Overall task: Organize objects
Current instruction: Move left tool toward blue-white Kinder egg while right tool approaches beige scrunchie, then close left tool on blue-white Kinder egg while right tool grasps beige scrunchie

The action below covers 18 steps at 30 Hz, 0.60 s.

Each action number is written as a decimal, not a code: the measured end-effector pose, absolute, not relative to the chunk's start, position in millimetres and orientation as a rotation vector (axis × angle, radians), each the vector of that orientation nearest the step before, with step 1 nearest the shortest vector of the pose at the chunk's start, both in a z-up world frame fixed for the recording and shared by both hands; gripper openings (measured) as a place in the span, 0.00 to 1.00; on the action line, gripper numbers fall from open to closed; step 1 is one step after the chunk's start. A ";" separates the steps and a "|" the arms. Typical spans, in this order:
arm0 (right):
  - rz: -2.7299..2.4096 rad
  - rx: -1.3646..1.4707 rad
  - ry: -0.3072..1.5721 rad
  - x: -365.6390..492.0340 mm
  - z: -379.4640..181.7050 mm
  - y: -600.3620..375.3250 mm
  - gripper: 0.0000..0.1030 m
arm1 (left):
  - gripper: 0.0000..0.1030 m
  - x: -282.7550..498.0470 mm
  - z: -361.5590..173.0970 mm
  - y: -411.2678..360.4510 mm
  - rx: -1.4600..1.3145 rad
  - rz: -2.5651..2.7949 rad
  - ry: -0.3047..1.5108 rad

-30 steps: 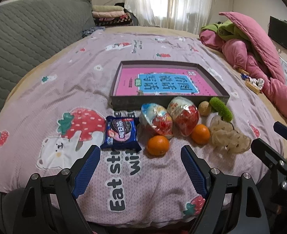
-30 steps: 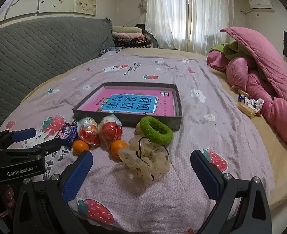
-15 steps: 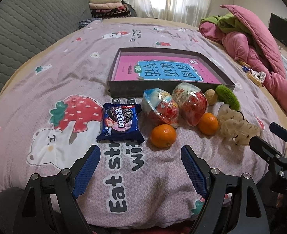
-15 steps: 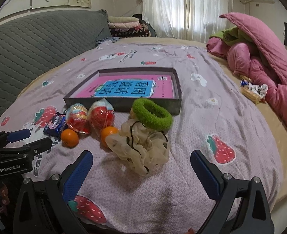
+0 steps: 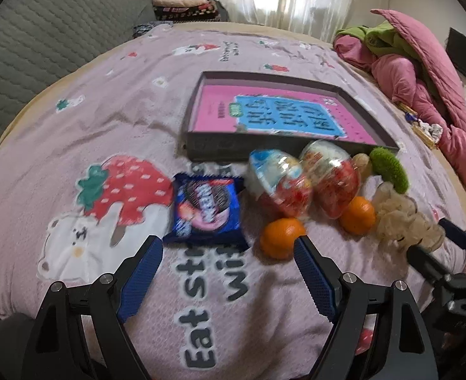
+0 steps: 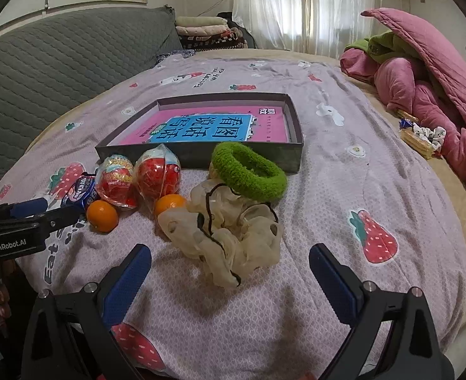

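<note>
A shallow grey box (image 5: 212, 148) (image 6: 198, 155) with a pink and blue book inside lies on the bed. Along its near side lie a blue cookie pack (image 5: 206, 210) (image 6: 80, 191), two clear egg-shaped toys (image 5: 279, 183) (image 6: 158, 174), two oranges (image 5: 280, 237) (image 6: 102, 216), a green hair ring (image 5: 390, 169) (image 6: 249, 172) and a cream scrunchie (image 5: 404, 221) (image 6: 226, 240). My left gripper (image 5: 228, 253) is open, just short of the cookie pack and the near orange. My right gripper (image 6: 229, 262) is open, with the scrunchie just ahead between its fingers.
A pink quilt and green blanket (image 6: 423, 72) are heaped at the right. A grey padded headboard (image 6: 58, 63) runs along the left, with folded cloths (image 6: 207, 31) behind. Small wrapped things (image 6: 423, 136) lie at the bed's right edge.
Both grippers have moved forward and down toward the row of objects, which now look larger. Neither gripper's opening has changed.
</note>
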State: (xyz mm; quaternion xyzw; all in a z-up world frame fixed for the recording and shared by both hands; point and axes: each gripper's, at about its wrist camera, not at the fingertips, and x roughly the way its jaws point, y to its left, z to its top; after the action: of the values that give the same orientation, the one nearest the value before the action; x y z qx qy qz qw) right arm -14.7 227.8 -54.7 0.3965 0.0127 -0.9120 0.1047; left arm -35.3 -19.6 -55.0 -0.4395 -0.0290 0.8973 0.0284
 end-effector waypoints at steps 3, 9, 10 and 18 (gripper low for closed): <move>-2.679 1.175 0.028 -17.3 -55.0 227.5 0.97 | 0.83 -41.6 -49.8 -11.7 -1.333 2.761 -0.083; -2.678 1.200 0.045 -25.2 -60.8 226.7 0.93 | 0.83 -61.1 -47.4 1.7 -1.341 2.736 -0.071; -2.676 1.205 0.049 -26.7 -62.2 226.5 0.93 | 0.83 -63.3 -47.7 2.0 -1.343 2.737 -0.070; -2.665 1.227 0.104 -37.6 -70.3 218.4 0.84 | 0.83 -89.4 -53.1 7.8 -1.376 2.712 -0.108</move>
State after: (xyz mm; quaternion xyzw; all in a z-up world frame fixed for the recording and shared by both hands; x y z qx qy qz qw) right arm -37.6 218.4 -70.3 0.4158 0.0354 -0.9030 0.1025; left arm -89.4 7.8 -53.1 -0.4517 -0.0355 0.8901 0.0491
